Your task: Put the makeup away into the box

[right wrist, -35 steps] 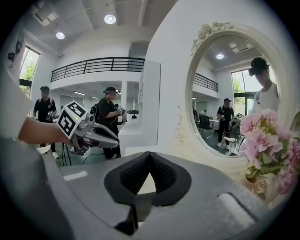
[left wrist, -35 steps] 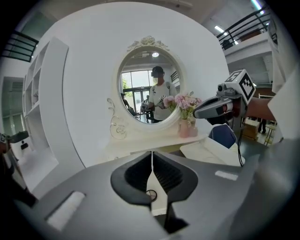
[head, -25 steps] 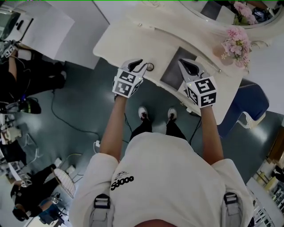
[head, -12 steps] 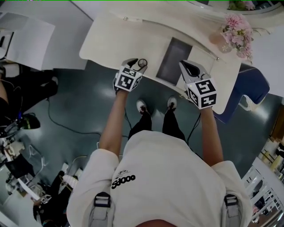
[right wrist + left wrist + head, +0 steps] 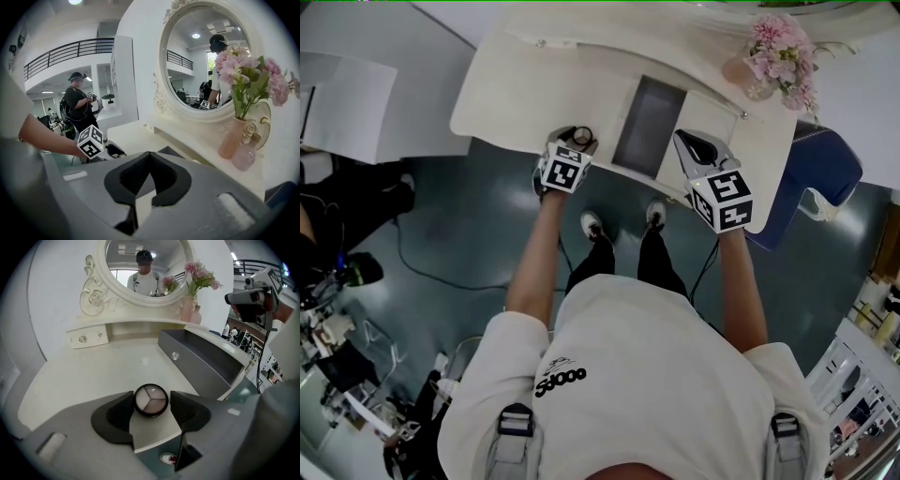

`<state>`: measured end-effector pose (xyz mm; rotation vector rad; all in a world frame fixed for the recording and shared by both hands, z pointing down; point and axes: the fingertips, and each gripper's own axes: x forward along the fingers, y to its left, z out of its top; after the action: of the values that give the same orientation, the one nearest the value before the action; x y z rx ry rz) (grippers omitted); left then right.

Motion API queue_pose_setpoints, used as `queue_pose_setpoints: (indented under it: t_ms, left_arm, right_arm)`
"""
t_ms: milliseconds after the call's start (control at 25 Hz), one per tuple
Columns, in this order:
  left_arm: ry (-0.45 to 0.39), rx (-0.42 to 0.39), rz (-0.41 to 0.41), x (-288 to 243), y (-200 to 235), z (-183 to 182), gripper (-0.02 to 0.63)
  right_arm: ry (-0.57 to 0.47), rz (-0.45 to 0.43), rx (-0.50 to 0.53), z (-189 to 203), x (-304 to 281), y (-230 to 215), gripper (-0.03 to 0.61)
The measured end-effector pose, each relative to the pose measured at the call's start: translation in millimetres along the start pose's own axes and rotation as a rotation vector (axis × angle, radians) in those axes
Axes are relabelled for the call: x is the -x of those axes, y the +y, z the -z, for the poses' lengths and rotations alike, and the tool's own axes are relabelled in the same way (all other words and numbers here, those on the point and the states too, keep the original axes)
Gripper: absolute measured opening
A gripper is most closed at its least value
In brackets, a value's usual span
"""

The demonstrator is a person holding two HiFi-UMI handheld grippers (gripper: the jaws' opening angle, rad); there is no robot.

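A round black eyeshadow compact (image 5: 151, 400) with three shades lies on the cream dressing table (image 5: 525, 89), close to its front edge. My left gripper (image 5: 151, 397) straddles it. The jaws are opening, one pad on each side, and neither presses on it. In the head view the compact (image 5: 582, 134) shows just past the left gripper (image 5: 575, 139). To the right is the box, an open grey drawer (image 5: 648, 127), whose front wall (image 5: 201, 357) stands right of the compact. My right gripper (image 5: 686, 139) hovers at the drawer's right side, its jaws (image 5: 150, 154) shut and empty.
A pink vase of flowers (image 5: 778, 61) stands at the table's back right, also seen in the right gripper view (image 5: 234, 136). An oval mirror (image 5: 145, 268) rises behind the table. A blue seat (image 5: 820, 178) is beside the table's right end. Cables cross the floor below.
My left gripper has come down to the table's front edge with the compact and spread its jaws off it. The right gripper has dropped a little by the drawer.
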<state>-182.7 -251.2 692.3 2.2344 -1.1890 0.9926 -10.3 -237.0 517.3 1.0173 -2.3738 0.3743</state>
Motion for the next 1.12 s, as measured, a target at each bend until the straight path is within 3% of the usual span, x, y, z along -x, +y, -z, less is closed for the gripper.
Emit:
queue_pose_setpoints:
  t_ms: [360, 600, 720, 840, 960, 1120]
  left_arm:
    - [0.006, 0.013, -0.059, 12.4, 3.7, -2.0, 0.241]
    - [-0.065, 0.015, -0.038, 46.9, -8.7, -43.7, 0.241]
    - [-0.143, -0.036, 0.020, 56.4, -30.8, -77.5, 0.241]
    - [-0.186, -0.140, 0.075, 55.2, -58.6, -105.2, 0.241]
    - [-0.167, -0.253, 0.095, 42.4, -79.1, -120.5, 0.241]
    - [-0.089, -0.346, 0.166, 17.3, -106.6, -126.1, 0.241]
  right_arm:
    - [-0.034, -0.001, -0.001, -4.4, 15.6, -8.0, 0.002]
    - [-0.080, -0.014, 0.022, -19.9, 26.4, -7.0, 0.002]
    - [-0.096, -0.014, 0.023, -23.5, 32.6, -8.6, 0.002]
    - [-0.109, -0.027, 0.042, -22.3, 41.7, -8.2, 0.002]
    - [-0.099, -0.016, 0.053, -16.0, 50.3, -12.5, 0.002]
    - [-0.079, 0.015, 0.027, -1.1, 60.4, -26.3, 0.002]
